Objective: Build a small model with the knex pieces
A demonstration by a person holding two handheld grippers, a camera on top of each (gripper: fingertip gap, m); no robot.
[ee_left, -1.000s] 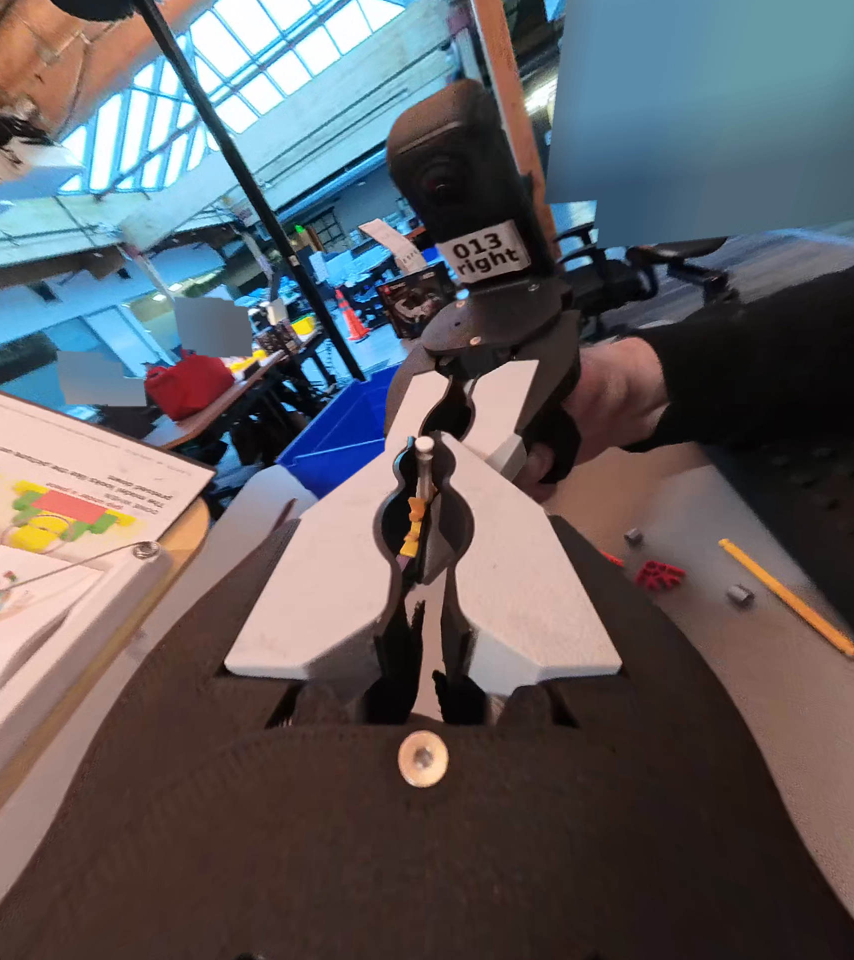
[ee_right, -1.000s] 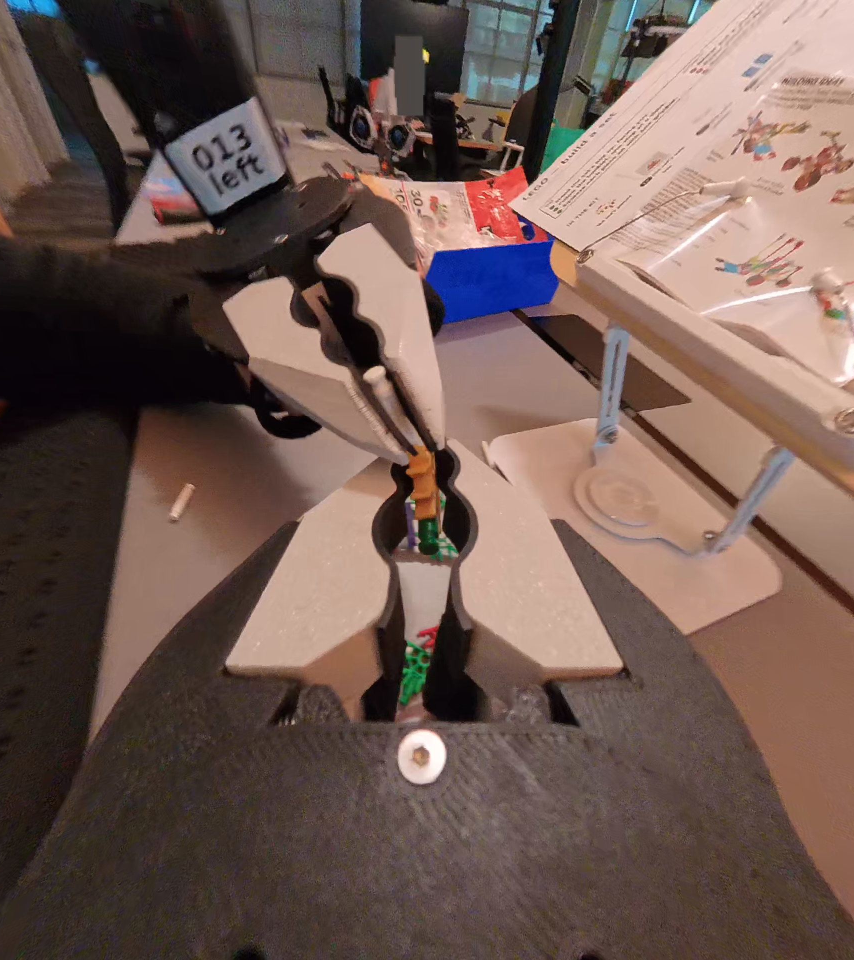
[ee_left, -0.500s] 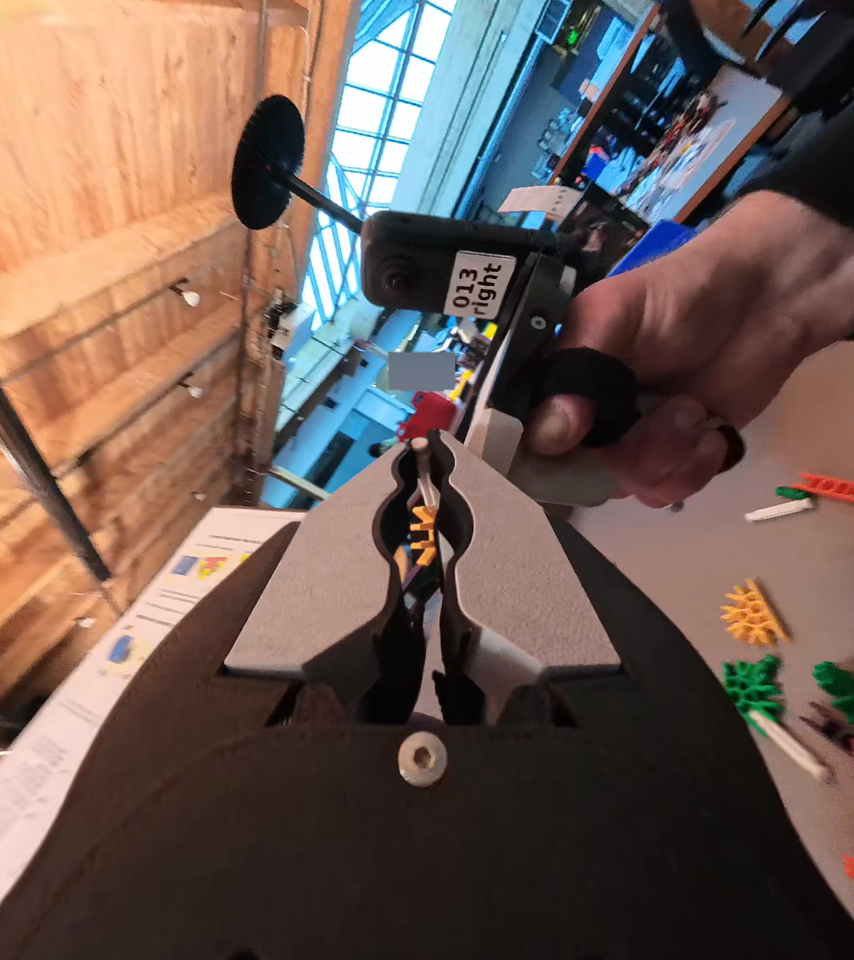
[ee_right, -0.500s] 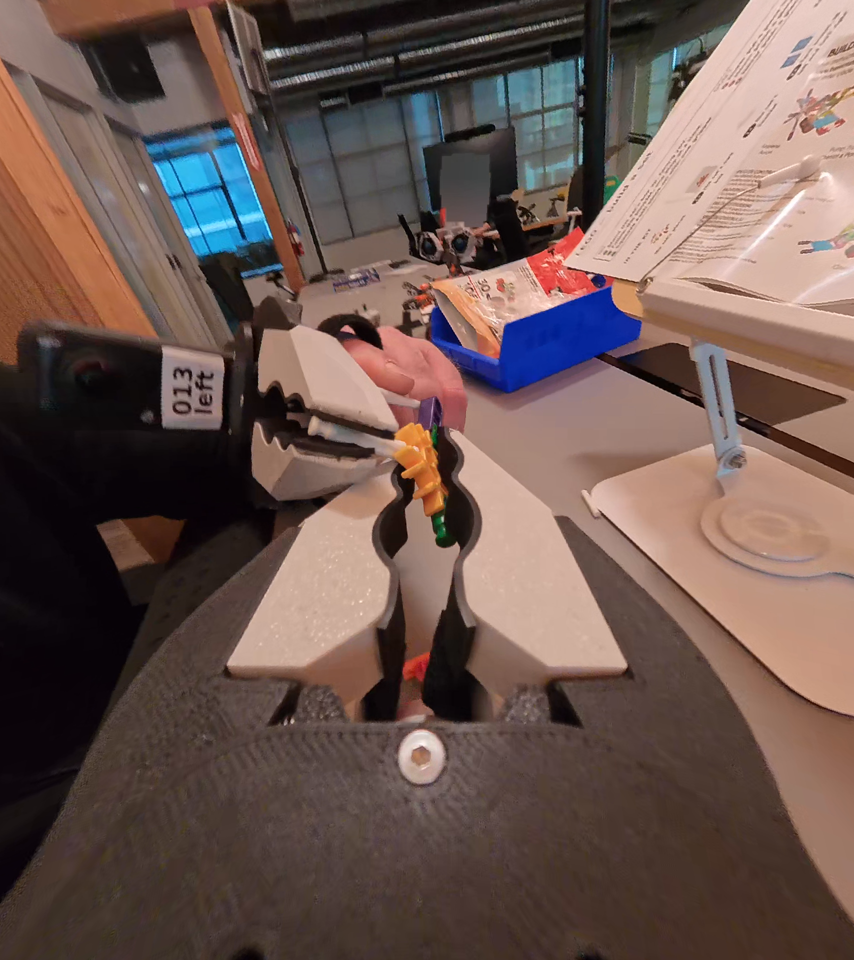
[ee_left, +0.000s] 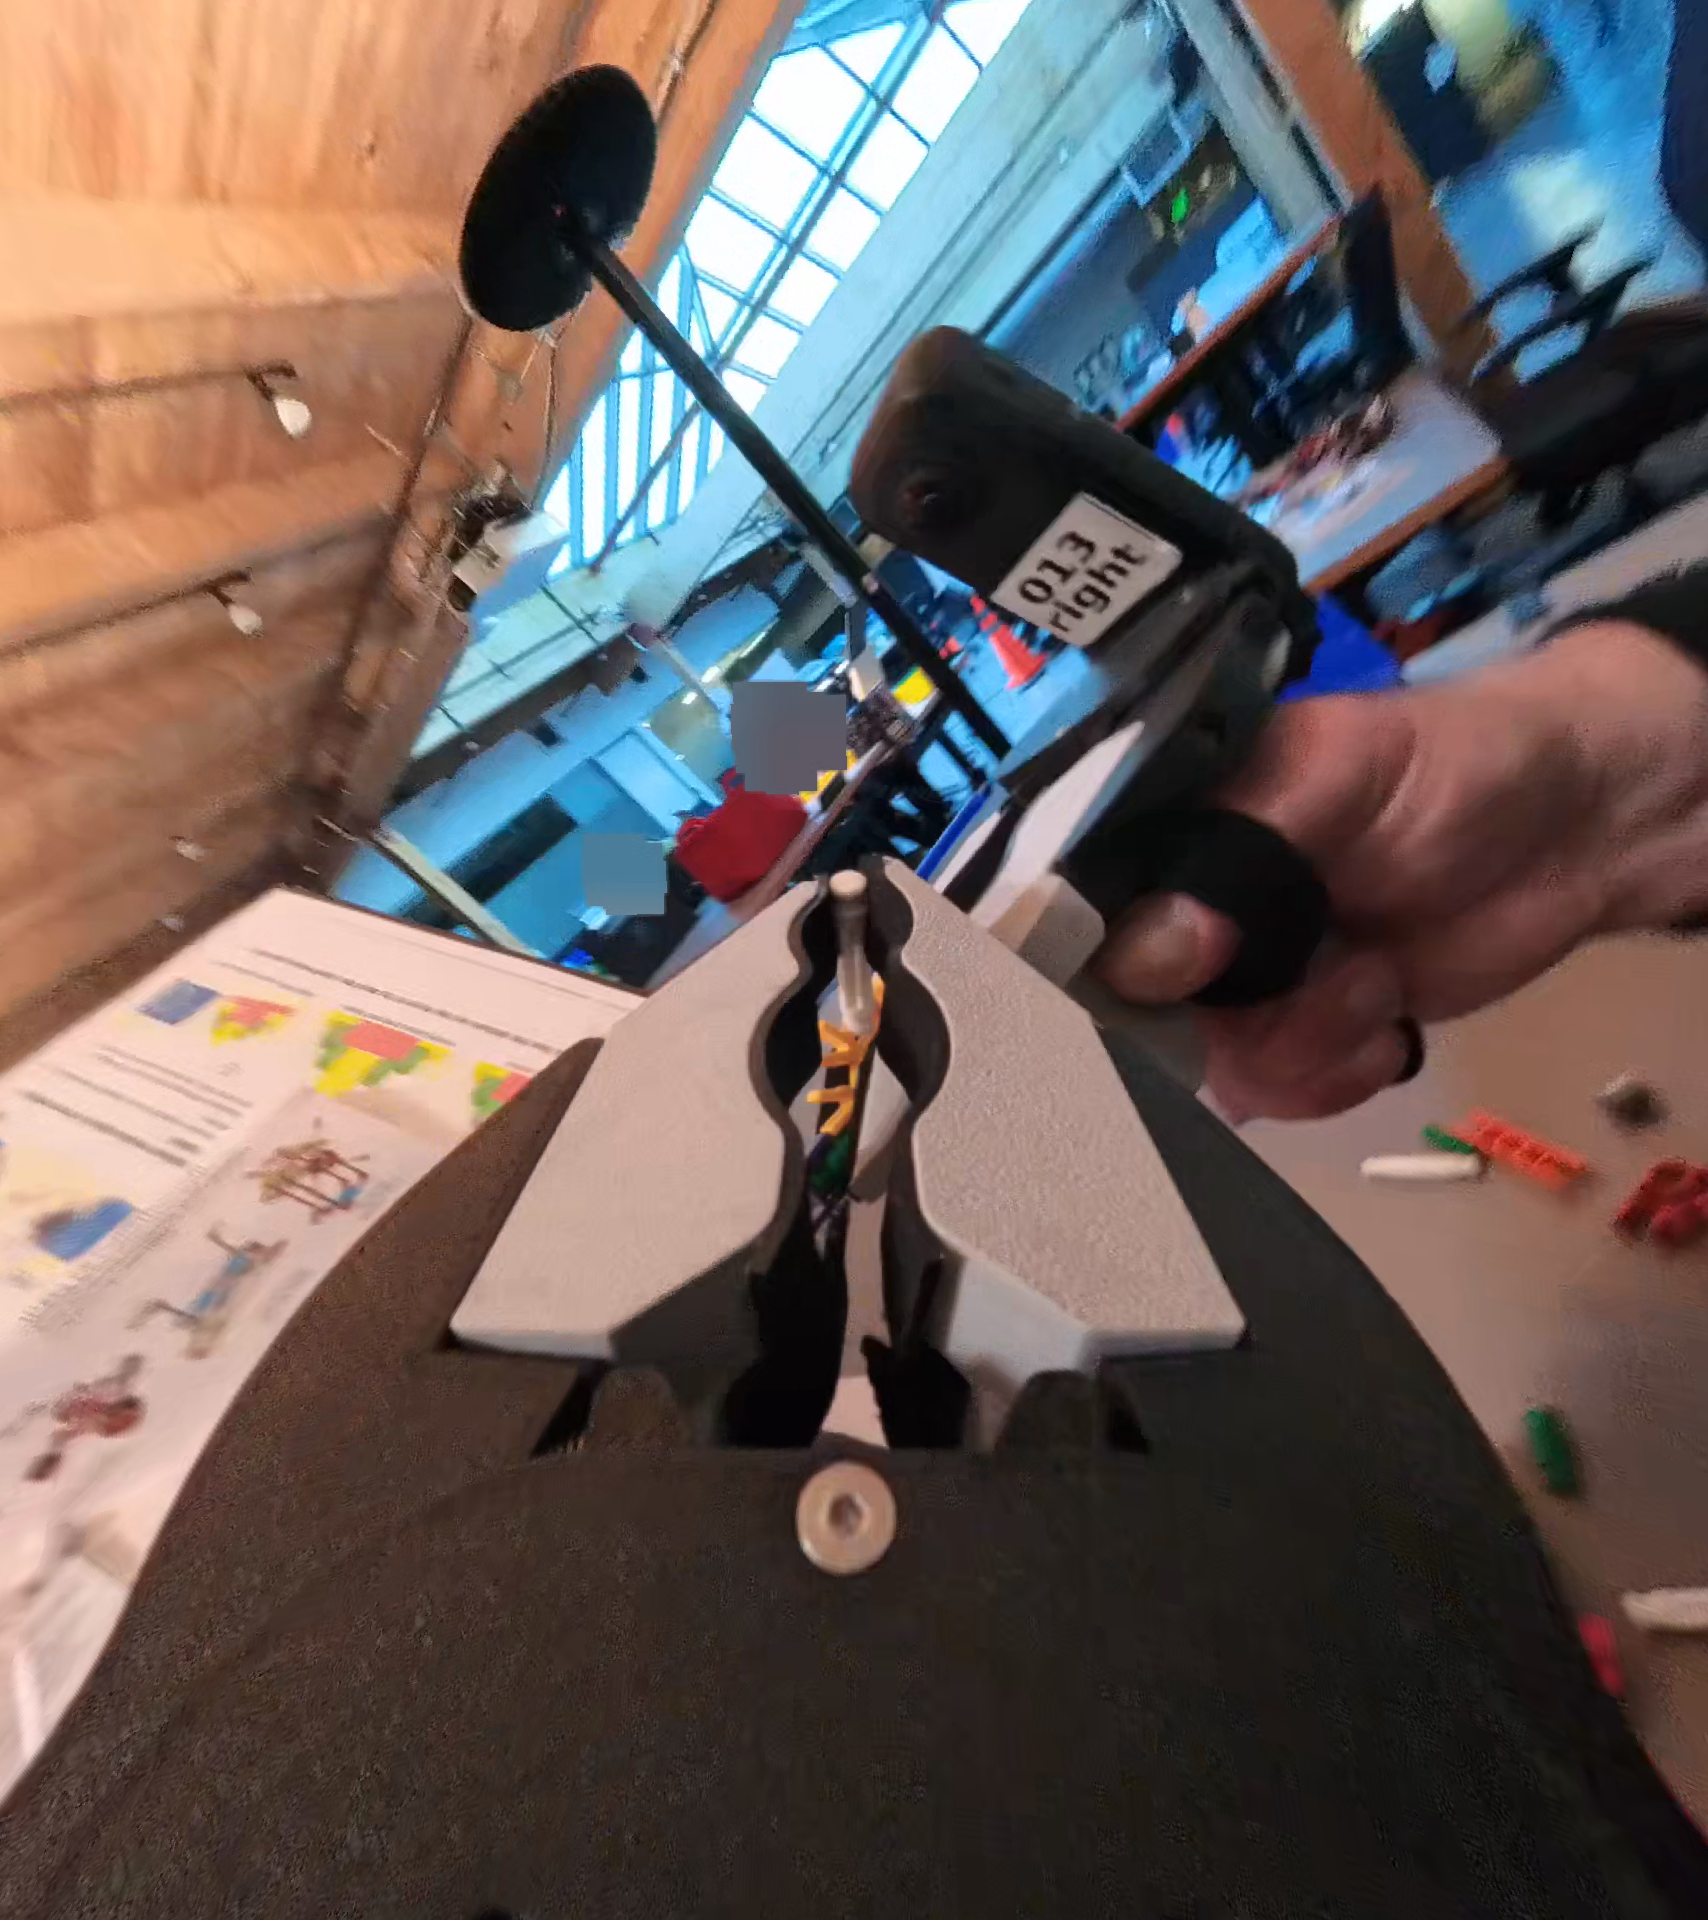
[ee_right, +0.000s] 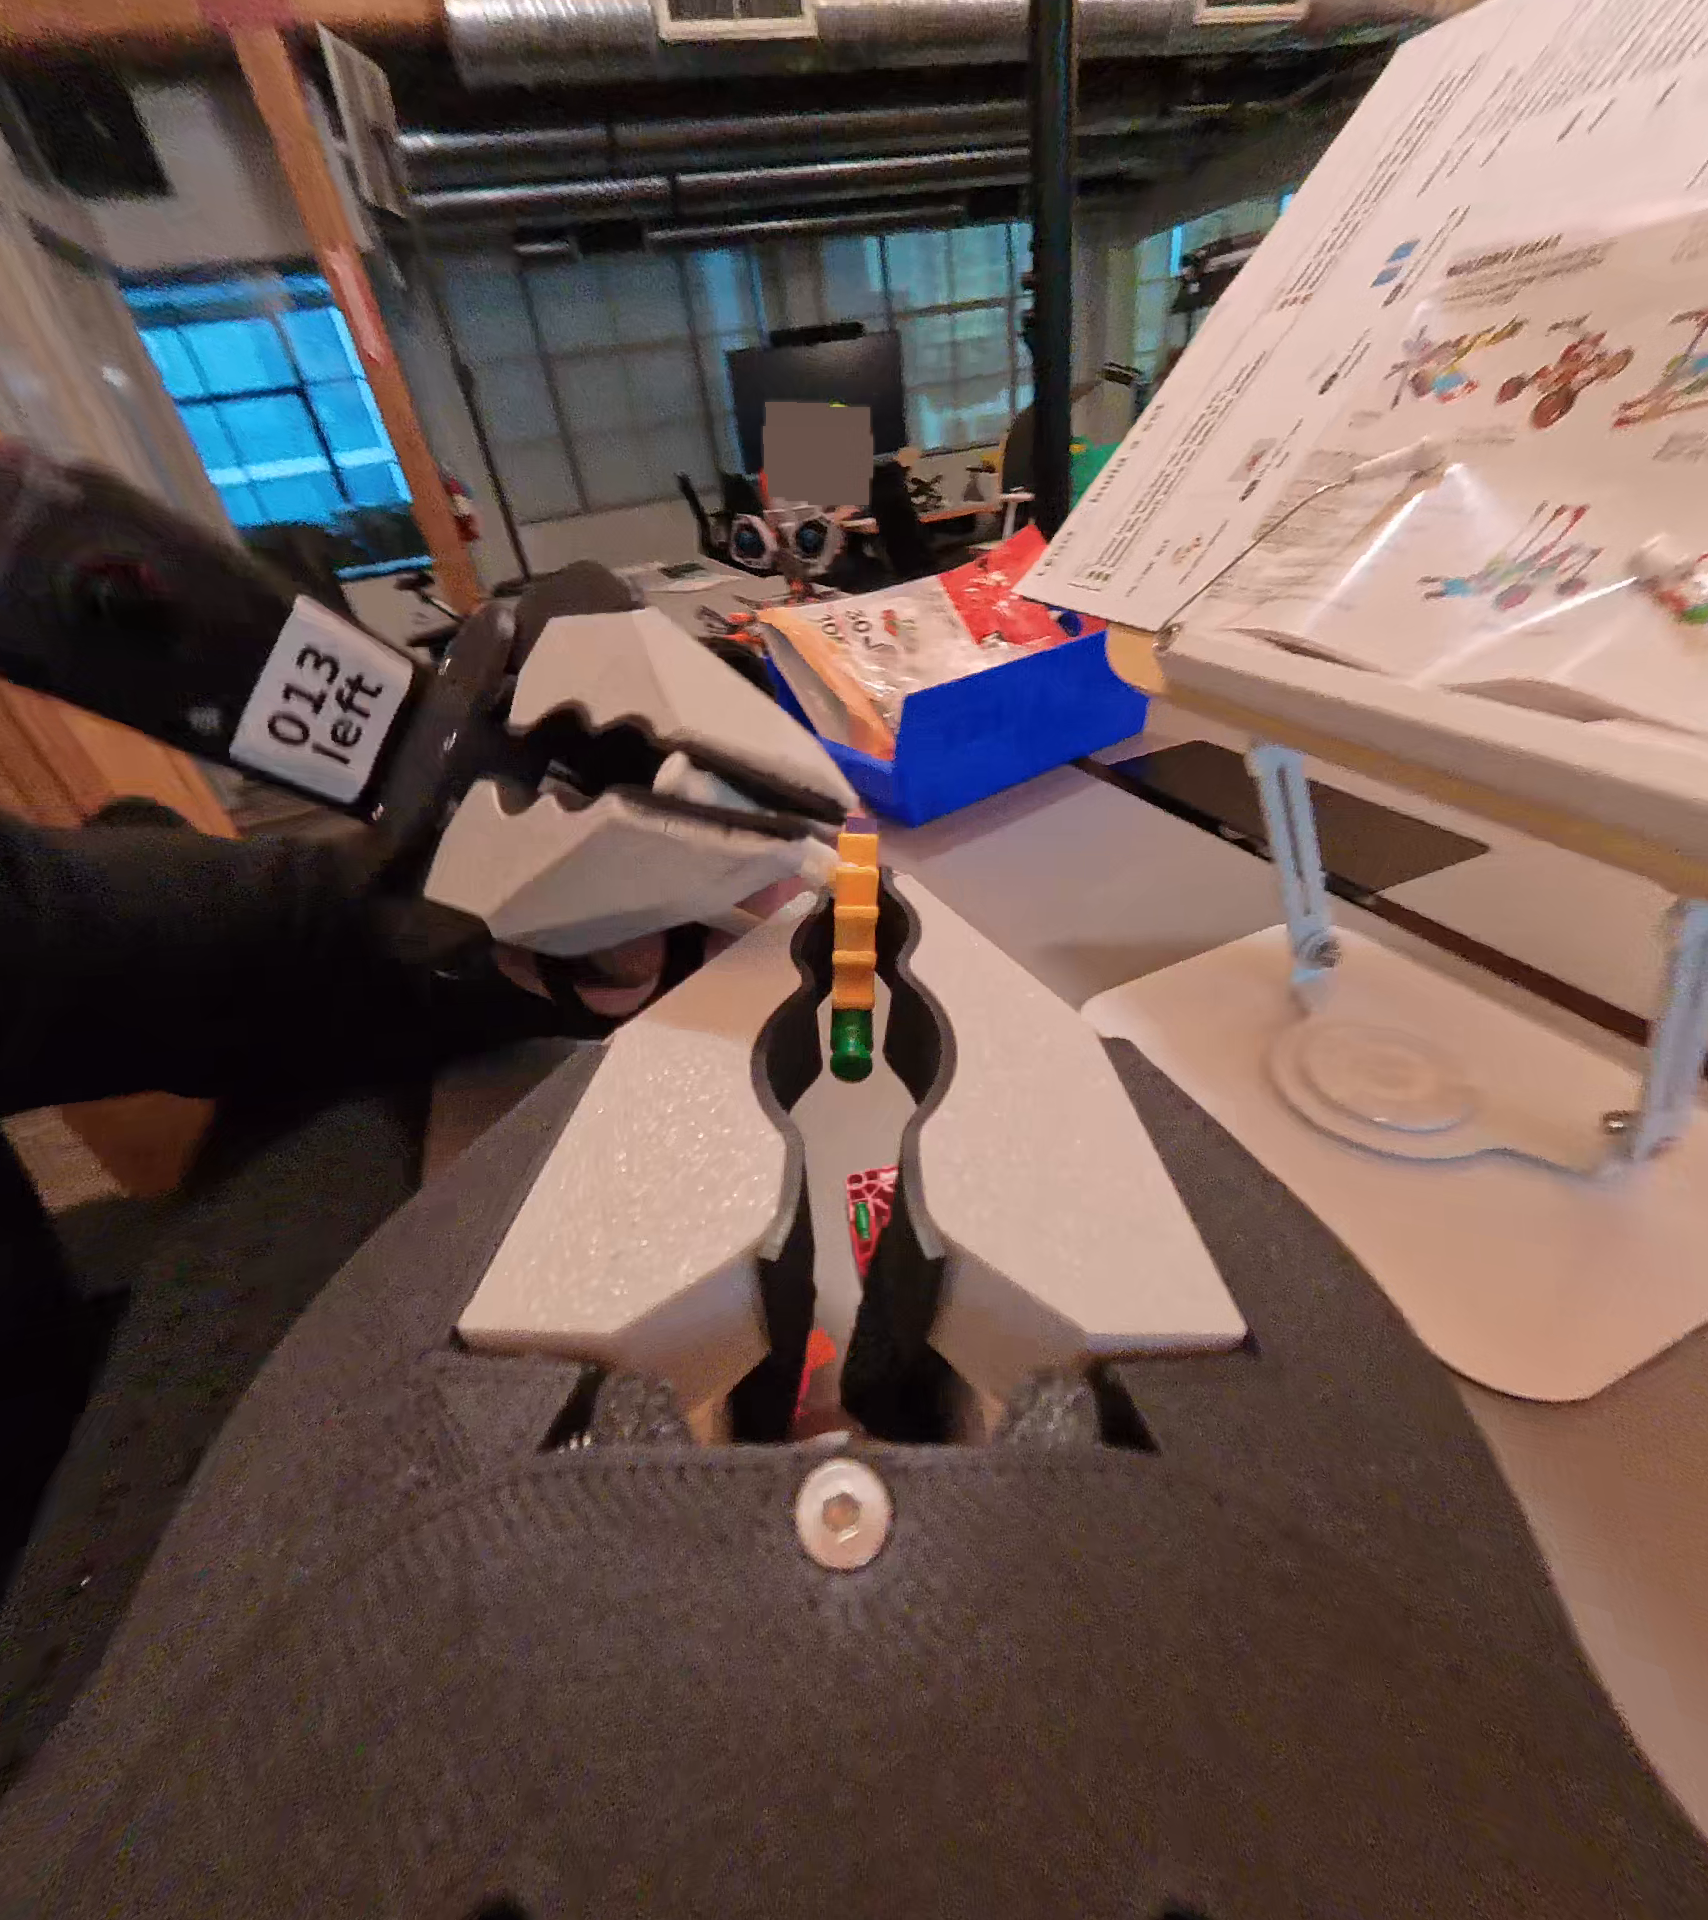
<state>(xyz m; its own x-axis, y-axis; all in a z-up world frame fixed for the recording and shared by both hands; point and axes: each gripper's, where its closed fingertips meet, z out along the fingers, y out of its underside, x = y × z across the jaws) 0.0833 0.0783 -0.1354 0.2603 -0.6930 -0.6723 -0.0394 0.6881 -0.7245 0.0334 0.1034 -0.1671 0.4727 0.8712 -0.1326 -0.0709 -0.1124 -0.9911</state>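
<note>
My left gripper (ee_left: 855, 894) is shut on a white rod (ee_left: 850, 940) that points forward between its tips. The rod meets a yellow toothed connector (ee_left: 842, 1075). My right gripper (ee_right: 855, 883) is shut on that yellow connector (ee_right: 855, 925), which stands upright between its tips with a short green rod (ee_right: 850, 1044) at its near end. In the right wrist view the left gripper (ee_right: 814, 826) comes in from the left, lying sideways, with its white rod touching the connector's top. In the left wrist view a hand (ee_left: 1452, 862) holds the right gripper, whose fingertips are hidden.
An open instruction booklet (ee_right: 1452, 416) rests on a white stand (ee_right: 1452, 1247) at the right, and also shows in the left wrist view (ee_left: 154, 1143). A blue bin (ee_right: 985, 727) with bags sits behind. Loose red (ee_left: 1691, 1205), orange (ee_left: 1525, 1143), white (ee_left: 1421, 1169) and green (ee_left: 1551, 1434) pieces lie on the grey table. The grippers' ends are close to 6 cm from one another.
Both grippers have turned together while joined at the connector: the left one went from upright to lying sideways in the right wrist view. Both holds are unchanged.
</note>
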